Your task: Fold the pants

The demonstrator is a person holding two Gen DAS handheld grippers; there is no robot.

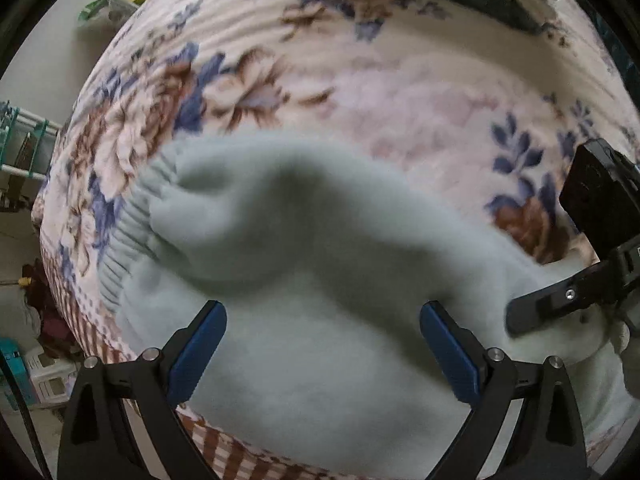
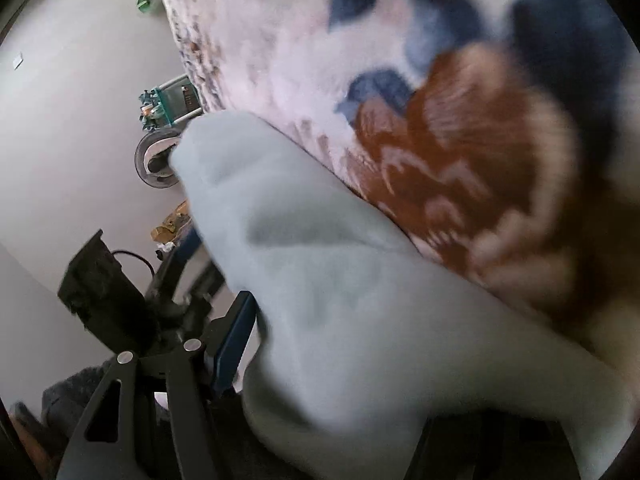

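1. Left wrist view looks straight down on the pale mint fleece pants (image 1: 320, 264), which lie bunched on a floral blanket (image 1: 400, 92) printed with blue and brown flowers.
2. The left gripper (image 1: 323, 354) hovers over the fabric with its jaws spread wide; the two blue pads (image 1: 198, 354) stand well apart and the fleece lies between them without being pressed from either side.
3. A ribbed cuff (image 1: 128, 236) of the pants shows at the left of the heap, beside a raised fold of the fleece.
4. At the right edge of this view the right gripper (image 1: 532, 308) reaches in, one black finger lying on or just over the pants; whether it touches cannot be told.
5. Beyond the blanket's left edge sit a teal-and-white rack (image 1: 24, 140) and a white basket (image 1: 48, 376) on the floor.
6. Right wrist view, heavily blurred, shows the pants (image 2: 340, 280) as a thick pale roll running diagonally across the blanket (image 2: 460, 152).
7. Only one blue pad (image 2: 232, 344) of the right gripper is visible, at the left side of the roll; the other finger is hidden behind the fleece, so the fabric sits between parted jaws, with no firm pinch to be seen.
8. The left gripper's black body (image 2: 108, 288) appears at the lower left.
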